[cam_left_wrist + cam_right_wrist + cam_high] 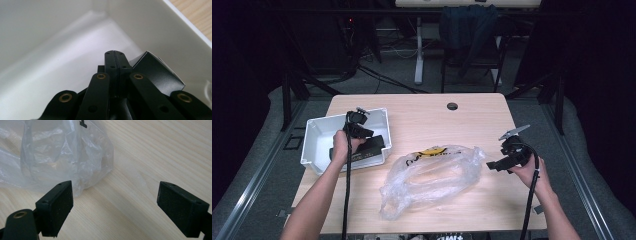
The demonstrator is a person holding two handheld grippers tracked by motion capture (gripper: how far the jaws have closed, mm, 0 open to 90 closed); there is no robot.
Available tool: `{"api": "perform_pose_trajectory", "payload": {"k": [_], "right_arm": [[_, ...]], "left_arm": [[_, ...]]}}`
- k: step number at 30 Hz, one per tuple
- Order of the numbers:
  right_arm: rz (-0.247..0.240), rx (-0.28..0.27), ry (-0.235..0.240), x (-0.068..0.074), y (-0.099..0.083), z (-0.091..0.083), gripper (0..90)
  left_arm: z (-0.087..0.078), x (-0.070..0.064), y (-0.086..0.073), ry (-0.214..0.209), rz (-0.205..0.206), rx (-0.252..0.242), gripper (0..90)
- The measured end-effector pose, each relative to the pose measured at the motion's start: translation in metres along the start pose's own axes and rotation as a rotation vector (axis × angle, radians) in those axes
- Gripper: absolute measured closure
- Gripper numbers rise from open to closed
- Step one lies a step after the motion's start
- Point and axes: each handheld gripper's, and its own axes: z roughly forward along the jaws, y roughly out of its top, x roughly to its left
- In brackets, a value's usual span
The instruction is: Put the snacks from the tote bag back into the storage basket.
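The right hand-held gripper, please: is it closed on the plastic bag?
No, the right hand-held gripper is wide open above bare table, beside the plastic bag.

My right gripper [115, 207] has its jaws spread wide above the wooden table [155, 155]. The clear plastic bag [57, 155] lies crumpled beyond the left jaw, its nearest edge just beside that jaw's tip.

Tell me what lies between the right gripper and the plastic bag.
Bare wooden table: the right gripper view shows the right gripper, jaws wide apart, just short of the plastic bag.
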Motion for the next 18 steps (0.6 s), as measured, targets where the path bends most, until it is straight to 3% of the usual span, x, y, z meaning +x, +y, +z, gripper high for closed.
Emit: {"api": "perform_pose_trajectory", "payload": {"k": [9,18], "right_arm": [[-0.002,-0.003,-0.007,0.0007,0.0005,-0.0006,13.1],[-0.001,-0.006,0.001,0.0003,0.0001,-0.0008,13.1]], "left_arm": [[-0.0014,-0.0023,-0.0026,-0.023,0.027,0.022,90.0],[-0.0053,-0.0019,-0.0032,0.0,0.026,0.015,87.7]]}}
